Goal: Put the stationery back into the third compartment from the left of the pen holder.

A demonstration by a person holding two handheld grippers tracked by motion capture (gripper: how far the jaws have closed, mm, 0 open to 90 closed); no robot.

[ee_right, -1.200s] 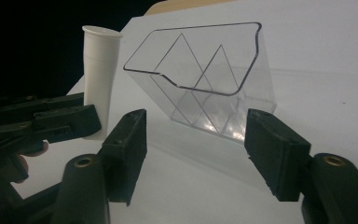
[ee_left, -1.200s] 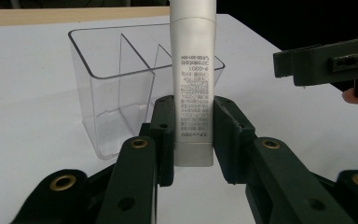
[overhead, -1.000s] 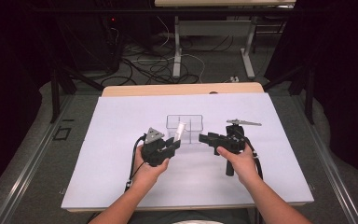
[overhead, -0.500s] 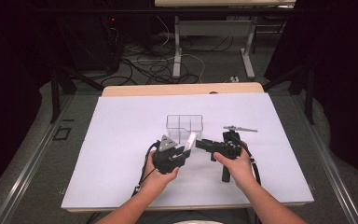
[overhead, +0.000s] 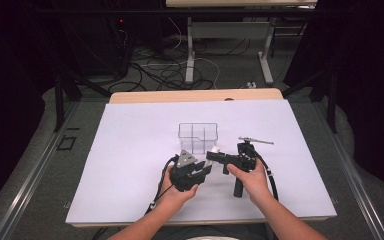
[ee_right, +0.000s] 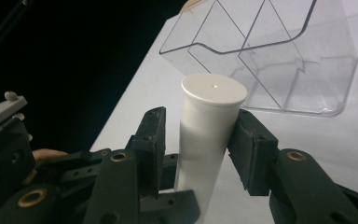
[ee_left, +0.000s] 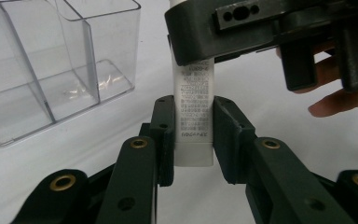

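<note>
A white tube [overhead: 214, 150] with a flat white cap is held between the two grippers, above the white sheet and in front of a clear divided box [overhead: 197, 136]. My left gripper [overhead: 205, 168] is shut on the printed lower end of the tube [ee_left: 193, 112], a pad pressed on each side. My right gripper [overhead: 213, 155] has just been closing, and its jaws now clamp the tube [ee_right: 209, 121] just under the cap. In the left gripper view the right gripper [ee_left: 223, 32] covers the top of the tube.
The clear box [ee_right: 270, 60] stands with nothing in its compartments, just beyond the grippers. A white sheet [overhead: 130, 150] covers the table, with bare room to the left and right. The table's front edge runs close under the person's forearms. Cables and table legs lie on the floor beyond.
The left hand has carried the tube rightward and toward the person. The right gripper has come in from the right and closed on the tube's cap end.
</note>
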